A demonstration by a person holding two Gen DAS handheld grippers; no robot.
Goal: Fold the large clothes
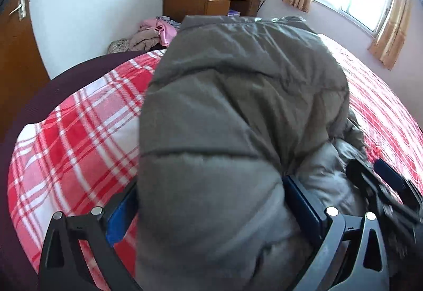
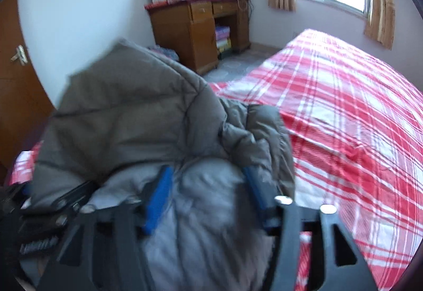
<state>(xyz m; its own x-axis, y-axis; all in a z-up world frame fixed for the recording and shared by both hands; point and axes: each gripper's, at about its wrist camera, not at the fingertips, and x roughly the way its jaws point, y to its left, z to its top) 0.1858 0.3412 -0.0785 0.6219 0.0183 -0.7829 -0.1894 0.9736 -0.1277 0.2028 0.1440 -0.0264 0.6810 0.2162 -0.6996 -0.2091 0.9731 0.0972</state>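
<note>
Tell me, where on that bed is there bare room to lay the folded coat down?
The red plaid bedspread lies bare between the grey padded coat and the window wall. A narrower strip runs on the coat's door side. It is crowded around the two grippers, where the coat bunches.

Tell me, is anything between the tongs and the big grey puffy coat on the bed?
Nothing visible is. The grey coat already bulges between the open left tongs, and its paler lining lies between the open right tongs. Only the red checked bedsheet is around it.
</note>
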